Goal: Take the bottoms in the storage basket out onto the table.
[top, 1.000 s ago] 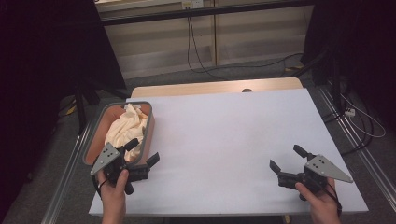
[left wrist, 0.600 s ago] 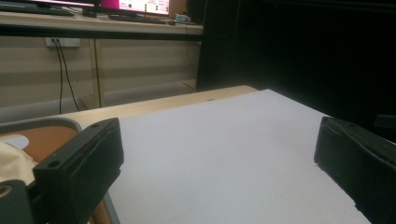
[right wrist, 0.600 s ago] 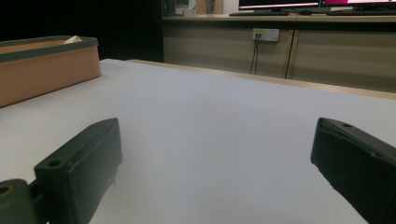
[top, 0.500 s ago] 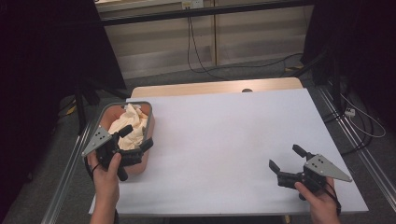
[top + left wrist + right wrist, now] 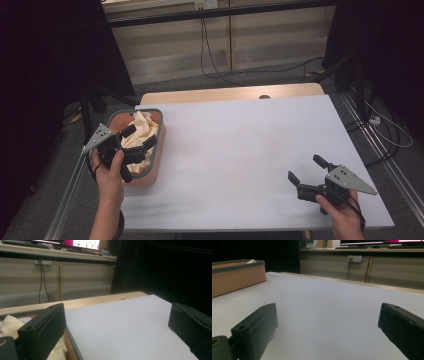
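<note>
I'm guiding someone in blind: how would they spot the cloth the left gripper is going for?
Start at the white table and go to its left edge, where a brown bin with a grey rim sits. The cream cloth is crumpled inside it, under the open left gripper; nothing else there is soft or pale.

A lab or test room of an office kind is shown, set up for recording. A table (image 5: 240,150) with a plain white top over a wooden board is placed on aluminium rails (image 5: 385,165) that run along its left and right sides. Grey carpet (image 5: 240,80) is seen on the floor at the far side, with black cables (image 5: 210,55) trailed across it from wall sockets (image 5: 354,258). A long bench against the far wall is seen to carry lit monitors (image 5: 80,243) and keyboards (image 5: 352,247). Black curtains (image 5: 55,60) are hung at the left and right.
</note>
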{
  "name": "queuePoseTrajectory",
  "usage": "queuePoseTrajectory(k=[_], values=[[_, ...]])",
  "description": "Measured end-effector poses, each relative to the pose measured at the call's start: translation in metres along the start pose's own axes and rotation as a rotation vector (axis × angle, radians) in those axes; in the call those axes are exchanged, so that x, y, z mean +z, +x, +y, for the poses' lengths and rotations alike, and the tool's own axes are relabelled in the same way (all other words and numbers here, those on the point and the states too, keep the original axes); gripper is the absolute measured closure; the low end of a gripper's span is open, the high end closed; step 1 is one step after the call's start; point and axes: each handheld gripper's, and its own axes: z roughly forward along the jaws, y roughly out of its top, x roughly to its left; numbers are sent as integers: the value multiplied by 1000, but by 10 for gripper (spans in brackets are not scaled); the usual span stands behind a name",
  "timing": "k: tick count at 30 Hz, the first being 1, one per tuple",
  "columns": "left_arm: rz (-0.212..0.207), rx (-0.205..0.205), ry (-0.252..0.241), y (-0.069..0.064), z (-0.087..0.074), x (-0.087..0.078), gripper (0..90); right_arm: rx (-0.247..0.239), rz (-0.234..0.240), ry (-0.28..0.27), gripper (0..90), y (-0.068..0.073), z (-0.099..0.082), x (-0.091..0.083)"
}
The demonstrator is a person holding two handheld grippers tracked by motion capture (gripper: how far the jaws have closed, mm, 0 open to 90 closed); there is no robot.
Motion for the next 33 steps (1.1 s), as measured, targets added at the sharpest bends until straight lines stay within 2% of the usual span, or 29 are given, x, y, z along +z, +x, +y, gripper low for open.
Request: queuePoseTrajectory(k=[6,11,19,23,33], values=[[13,-14,5,10,2,7,15,-1,2,0,23,0,0,0],[45,-22,12,23,2,14,15,0,3,2,23,0,0,0],[74,-34,24,41,-1,20,15,0,3,2,24,0,0,0],[75,-49,12,48,-3,23,15,-2,6,4,23,0,0,0],[125,-48,54,69,-11,37,17,-6,6,8,24,0,-1,1]])
